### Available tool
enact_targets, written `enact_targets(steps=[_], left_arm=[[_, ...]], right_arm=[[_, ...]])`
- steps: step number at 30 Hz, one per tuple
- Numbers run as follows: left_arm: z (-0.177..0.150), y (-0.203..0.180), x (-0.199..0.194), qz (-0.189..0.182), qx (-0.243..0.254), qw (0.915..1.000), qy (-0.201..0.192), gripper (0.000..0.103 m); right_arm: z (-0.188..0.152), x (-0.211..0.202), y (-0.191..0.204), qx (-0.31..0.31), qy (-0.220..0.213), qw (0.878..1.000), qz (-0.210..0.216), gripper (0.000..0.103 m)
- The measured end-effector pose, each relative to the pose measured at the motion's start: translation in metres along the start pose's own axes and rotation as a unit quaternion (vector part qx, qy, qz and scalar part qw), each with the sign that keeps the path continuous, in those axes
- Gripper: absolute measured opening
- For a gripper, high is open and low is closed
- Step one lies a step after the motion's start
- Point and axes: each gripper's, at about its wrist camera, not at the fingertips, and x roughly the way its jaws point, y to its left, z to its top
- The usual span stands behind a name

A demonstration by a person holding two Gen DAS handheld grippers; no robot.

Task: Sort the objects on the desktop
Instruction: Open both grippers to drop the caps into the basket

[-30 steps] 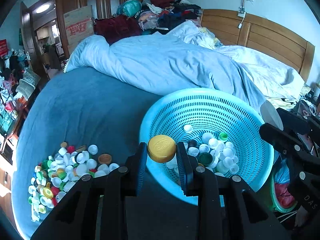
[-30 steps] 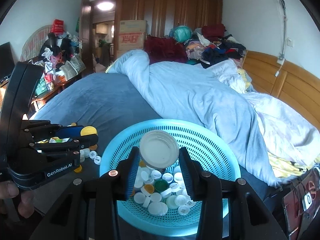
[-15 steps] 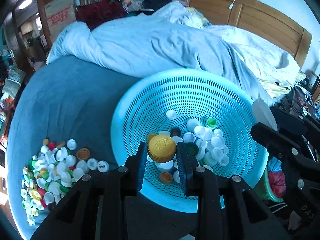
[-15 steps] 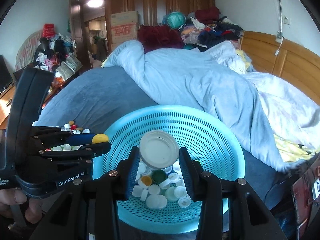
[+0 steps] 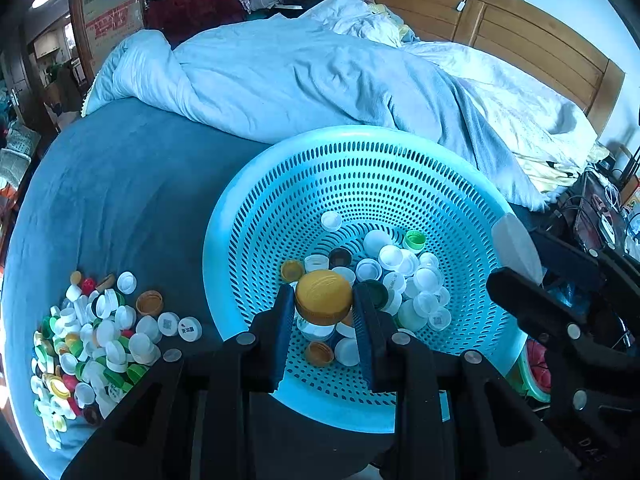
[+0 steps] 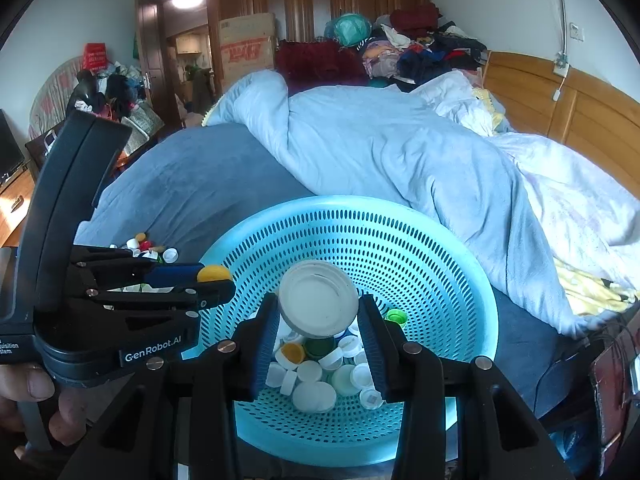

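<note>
- Loose pile of bottle caps [image 5: 92,344] on the blue bedspread [image 5: 120,208], left of the basket, apart from its rim.
- Crumpled pale-blue duvet [image 5: 304,80] just behind the turquoise perforated basket [image 5: 280,200]; wooden headboard [image 5: 520,36] beyond.
- Inside the basket: mostly white caps [image 5: 404,276], with a green one [image 5: 414,240], a dark one and a few orange ones.
- Nothing between either claw and the basket interior.
- Left gripper [image 5: 324,312] clamped on a yellow cap [image 5: 324,296], poised above the caps inside the basket's near wall.
- Right gripper [image 6: 318,320] clamped on a wide white lid [image 6: 318,300], tilted with its hollow side toward the camera, above the basket's middle.
- Seen from the right wrist: left gripper at the basket's left rim, yellow cap at its tip; fingers of a hand [image 6: 28,396] around its handle.
</note>
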Motion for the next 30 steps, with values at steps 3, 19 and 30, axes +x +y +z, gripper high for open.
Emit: enact_targets(steps=[3, 19, 30], left_arm=[[0.000, 0.000, 0.001, 0.000, 0.000, 1.0000, 0.001, 0.025], [0.001, -0.001, 0.007, -0.003, -0.003, 1.0000, 0.002, 0.026], [-0.009, 0.023, 0.003, 0.002, -0.018, 0.9998, -0.012, 0.032]], right_arm=[[-0.001, 0.002, 0.000, -0.001, 0.003, 1.000, 0.000, 0.044], [-0.005, 0.010, -0.001, -0.001, 0.006, 1.000, -0.011, 0.057], [-0.006, 0.000, 0.007, 0.002, -0.022, 1.000, 0.007, 0.066]])
